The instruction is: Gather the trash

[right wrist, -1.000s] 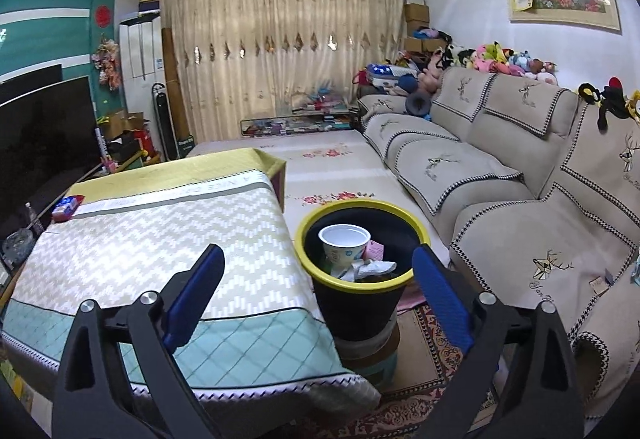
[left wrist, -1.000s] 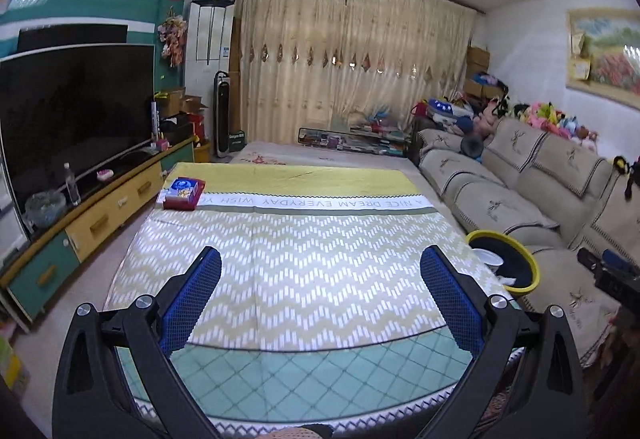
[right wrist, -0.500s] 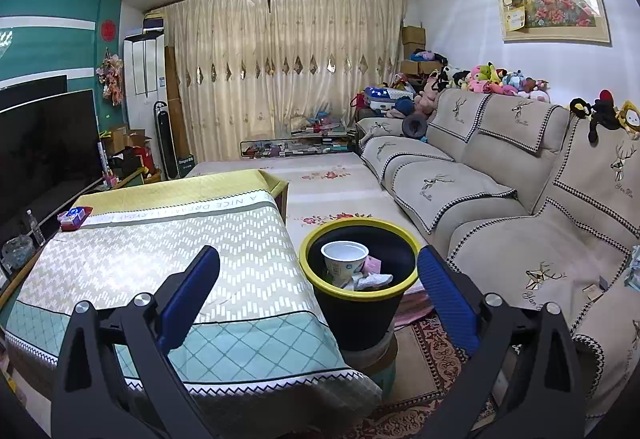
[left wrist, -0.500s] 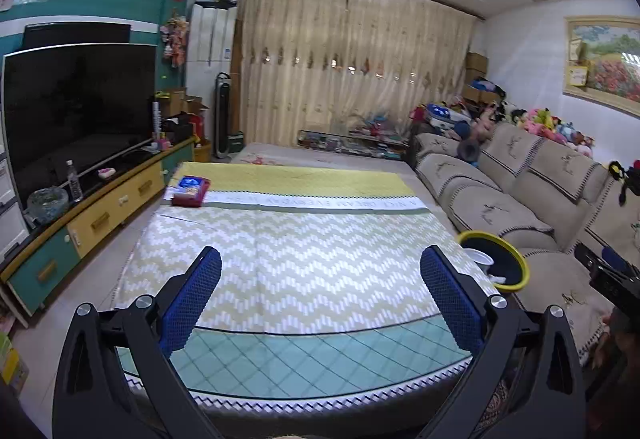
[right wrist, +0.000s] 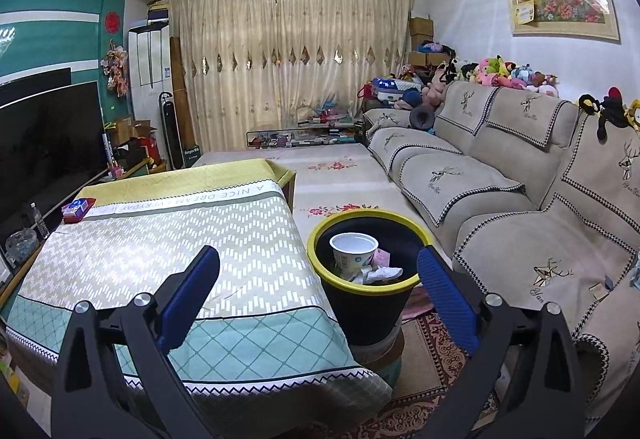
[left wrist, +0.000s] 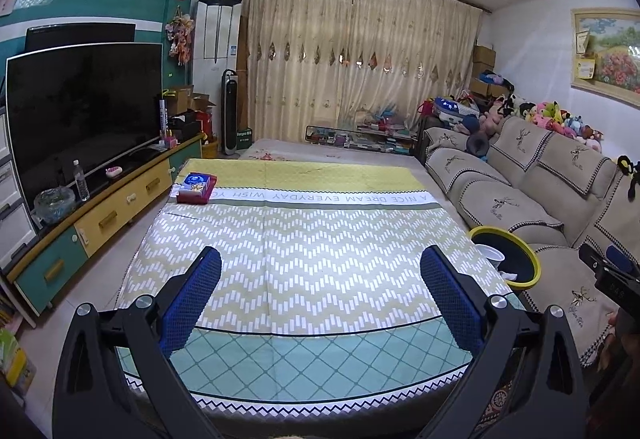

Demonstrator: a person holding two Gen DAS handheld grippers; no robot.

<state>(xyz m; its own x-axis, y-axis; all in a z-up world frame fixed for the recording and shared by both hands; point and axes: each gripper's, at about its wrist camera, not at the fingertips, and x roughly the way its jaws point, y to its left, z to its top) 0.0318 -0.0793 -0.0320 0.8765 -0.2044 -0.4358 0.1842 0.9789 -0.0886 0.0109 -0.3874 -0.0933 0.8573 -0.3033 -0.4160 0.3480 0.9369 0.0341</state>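
A black trash bin with a yellow rim (right wrist: 370,281) stands on the floor between the table and the sofa. It holds a white paper cup (right wrist: 353,250) and crumpled paper (right wrist: 380,273). The bin also shows at the right in the left wrist view (left wrist: 506,257). My right gripper (right wrist: 318,289) is open and empty, held above the table's near right corner, in front of the bin. My left gripper (left wrist: 320,289) is open and empty over the near end of the table (left wrist: 304,247). A red tissue box (left wrist: 196,187) lies at the table's far left corner.
A beige sofa (right wrist: 516,195) runs along the right. A TV (left wrist: 84,111) on a low cabinet (left wrist: 100,215) runs along the left. A patterned rug (right wrist: 432,379) lies under the bin. The other gripper (left wrist: 612,279) shows at the right edge of the left wrist view.
Both grippers have risen and drawn back a little from the table and bin. Both stay open and empty.
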